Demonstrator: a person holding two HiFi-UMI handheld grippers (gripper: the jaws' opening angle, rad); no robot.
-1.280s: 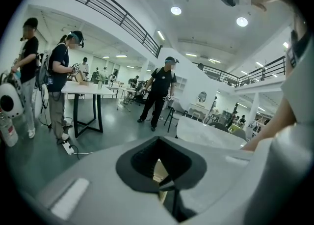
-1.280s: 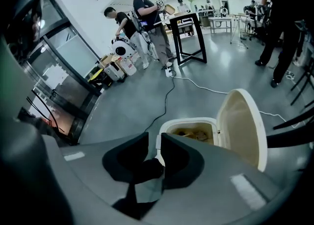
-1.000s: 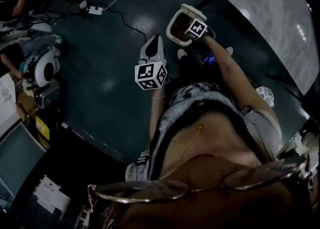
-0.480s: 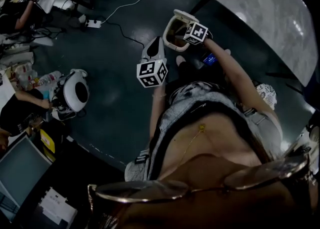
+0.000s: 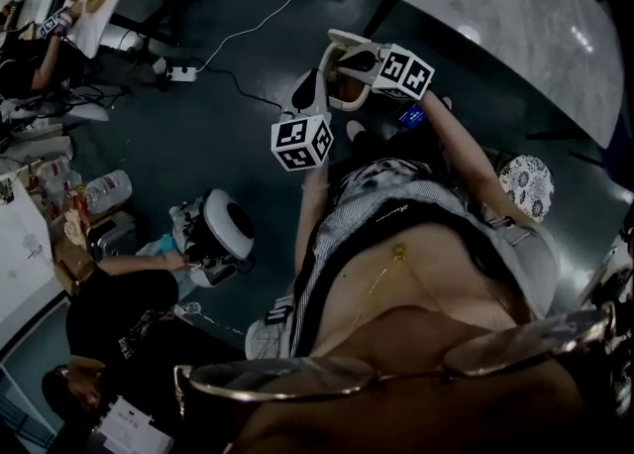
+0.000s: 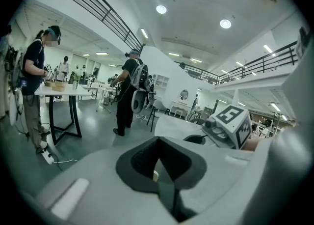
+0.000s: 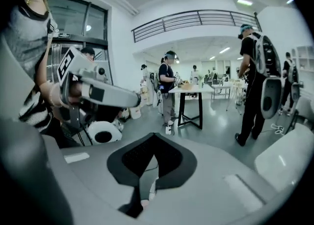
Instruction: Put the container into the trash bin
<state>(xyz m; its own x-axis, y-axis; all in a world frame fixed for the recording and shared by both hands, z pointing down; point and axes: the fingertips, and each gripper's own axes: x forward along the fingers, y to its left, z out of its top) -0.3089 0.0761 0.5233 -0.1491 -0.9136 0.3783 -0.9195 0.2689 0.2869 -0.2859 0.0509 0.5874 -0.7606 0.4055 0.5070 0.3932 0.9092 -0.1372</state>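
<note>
No container or trash bin shows in any view. In the head view my left gripper (image 5: 309, 83) points away from my body, its marker cube nearer to me. Just to its right is my right gripper (image 5: 342, 57), a pale shell with a dark hollow, its cube beside it. In the left gripper view the left gripper (image 6: 158, 170) has its jaws together down to a thin slit, with nothing held. The right gripper (image 6: 228, 123) floats at that view's right. In the right gripper view the right gripper (image 7: 147, 180) is likewise shut and empty, and the left gripper (image 7: 93, 91) is at the left.
A marble-topped table (image 5: 495, 16) stands at the upper right. A power strip (image 5: 180, 72) and its cable lie on the dark floor. A crouching person with a round white pack (image 5: 223, 229) is close on my left. Other people stand by a table (image 6: 54, 90) and by another table (image 7: 191, 90).
The person with the round white pack has moved from the far left to near my left side. Both grippers stay in front of me, and the right one has shifted slightly left and away from me.
</note>
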